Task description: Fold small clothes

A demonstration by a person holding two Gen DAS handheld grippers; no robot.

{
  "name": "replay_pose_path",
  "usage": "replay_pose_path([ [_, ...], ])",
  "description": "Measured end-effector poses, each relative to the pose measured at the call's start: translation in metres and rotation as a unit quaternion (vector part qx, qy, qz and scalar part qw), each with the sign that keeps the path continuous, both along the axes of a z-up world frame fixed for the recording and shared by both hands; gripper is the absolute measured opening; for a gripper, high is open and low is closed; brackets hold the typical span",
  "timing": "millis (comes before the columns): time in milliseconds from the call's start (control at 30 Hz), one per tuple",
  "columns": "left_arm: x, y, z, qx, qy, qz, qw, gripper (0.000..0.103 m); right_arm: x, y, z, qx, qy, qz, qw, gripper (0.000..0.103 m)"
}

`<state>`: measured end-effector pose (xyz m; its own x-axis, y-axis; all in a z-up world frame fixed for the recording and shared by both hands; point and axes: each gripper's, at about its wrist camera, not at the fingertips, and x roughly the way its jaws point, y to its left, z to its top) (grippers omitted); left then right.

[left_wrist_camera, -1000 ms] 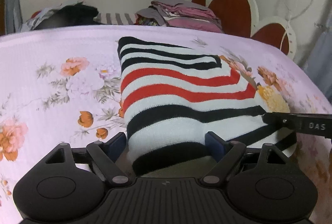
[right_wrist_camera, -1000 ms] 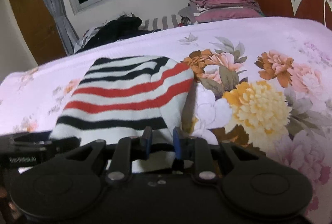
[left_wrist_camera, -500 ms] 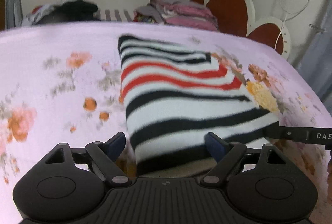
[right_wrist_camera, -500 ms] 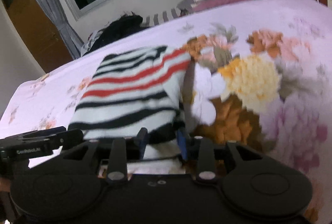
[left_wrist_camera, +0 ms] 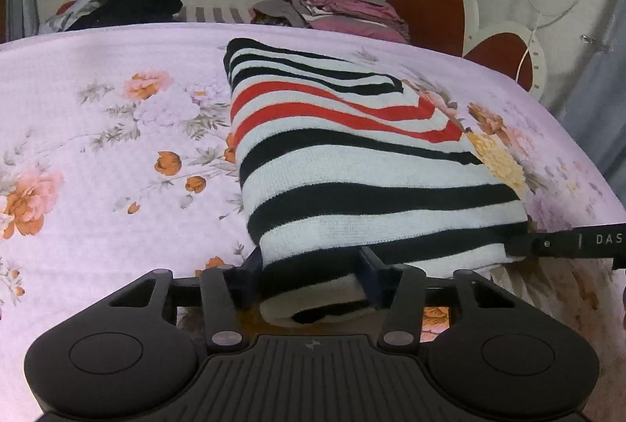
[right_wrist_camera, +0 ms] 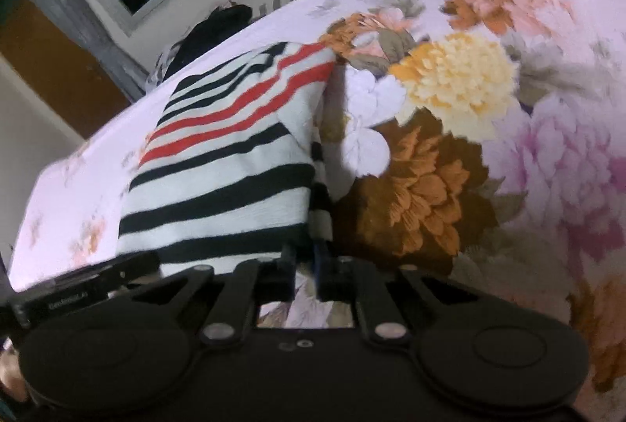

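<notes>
Left wrist view is showing the left gripper [left_wrist_camera: 311,277] gripping the near hem of the striped garment [left_wrist_camera: 352,155] lying folded on the floral bed [left_wrist_camera: 98,155], while the right gripper [right_wrist_camera: 303,263] is pinching its right corner, narrowly closed.

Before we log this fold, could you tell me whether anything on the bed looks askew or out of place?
Nothing looks damaged or spilled. The striped garment lies folded on the floral bedspread, its near edge raised between the left gripper and right gripper. Its far right corner tapers unevenly, so the fold is slightly askew.
</notes>
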<state>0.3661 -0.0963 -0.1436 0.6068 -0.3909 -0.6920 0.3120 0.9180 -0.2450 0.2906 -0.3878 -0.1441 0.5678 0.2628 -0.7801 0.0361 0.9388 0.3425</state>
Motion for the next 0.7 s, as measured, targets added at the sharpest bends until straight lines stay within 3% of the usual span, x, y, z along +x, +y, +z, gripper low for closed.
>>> replay_pose_path([
  [167,0.002,0.006,0.001,-0.006,0.01,-0.006,0.9999,0.045,0.0,0.002,0.021,-0.021,-0.023,0.007,0.999,0.025],
  [300,0.003,0.002,0.005,0.001,0.019,0.002,0.9998,0.046,0.0,0.004,0.044,-0.029,-0.075,-0.001,0.997,0.027],
  [500,-0.001,-0.005,0.016,0.036,0.009,0.011,0.9992,0.058,0.018,0.025,0.042,-0.048,-0.077,0.026,0.996,0.035],
  [600,-0.002,-0.004,0.028,0.062,-0.01,0.027,0.9977,0.072,0.024,0.032,0.039,-0.062,-0.075,0.029,0.995,0.035],
  [667,-0.003,-0.003,0.039,0.079,-0.036,0.048,0.9951,0.091,0.027,0.033,0.037,-0.063,-0.075,0.025,0.995,0.036],
  [700,-0.003,-0.002,0.044,0.086,-0.049,0.053,0.9937,0.092,0.028,0.033,0.037,-0.063,-0.074,0.022,0.995,0.036],
])
